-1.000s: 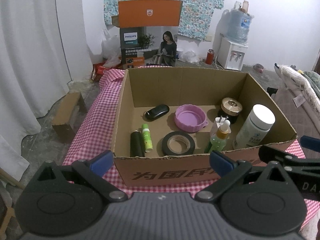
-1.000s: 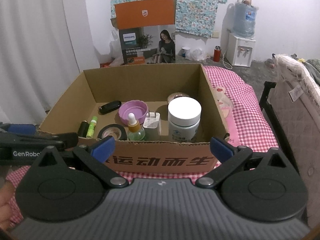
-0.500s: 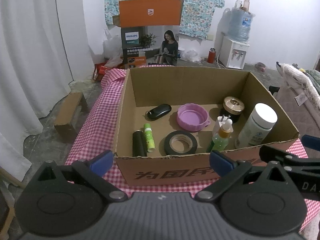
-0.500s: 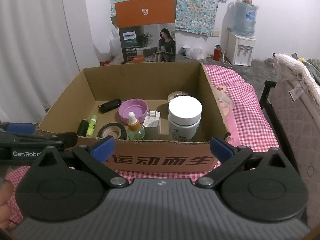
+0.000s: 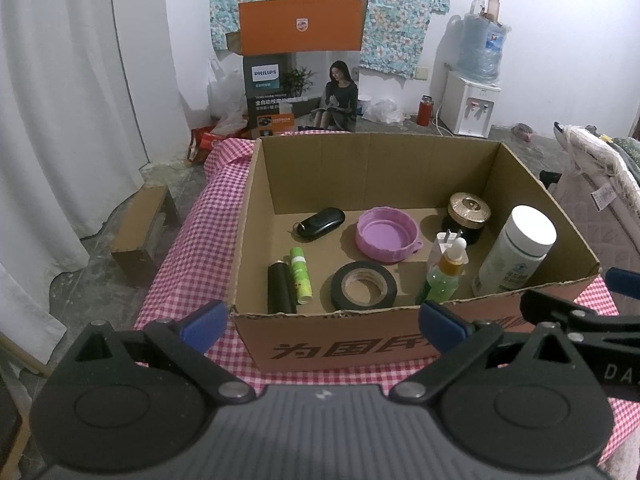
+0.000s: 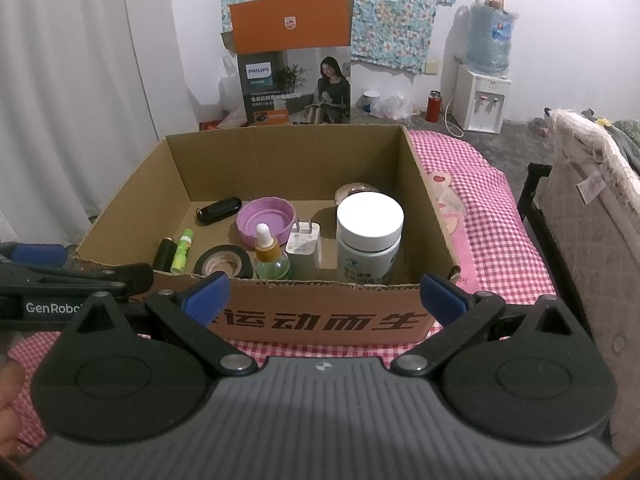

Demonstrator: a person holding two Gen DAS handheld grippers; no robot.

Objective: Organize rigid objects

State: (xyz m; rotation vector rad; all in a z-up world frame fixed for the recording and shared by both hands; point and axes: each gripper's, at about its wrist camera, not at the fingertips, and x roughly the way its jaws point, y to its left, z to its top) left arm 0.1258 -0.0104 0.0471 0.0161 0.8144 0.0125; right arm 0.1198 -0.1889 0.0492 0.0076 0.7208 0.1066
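An open cardboard box (image 5: 372,168) (image 6: 288,160) stands on a pink checked cloth. Inside lie a black key fob (image 5: 320,222), a purple lid (image 5: 386,236), a black tape roll (image 5: 364,290), a black tube (image 5: 280,288), a green tube (image 5: 300,274), a dropper bottle (image 5: 444,276), a white charger (image 6: 304,242), a gold-lidded jar (image 5: 468,212) and a white-capped bottle (image 5: 516,252) (image 6: 368,236). My left gripper (image 5: 322,322) and right gripper (image 6: 324,294) are both open and empty, held in front of the box's near wall.
The checked cloth (image 6: 492,208) extends right of the box. A Philips carton (image 5: 300,92) and a water dispenser (image 5: 474,80) stand on the floor behind. A small cardboard box (image 5: 142,228) lies on the floor at left. A bed edge (image 6: 592,200) is at right.
Both grippers have pulled back and risen slightly from the box; the box contents have not moved.
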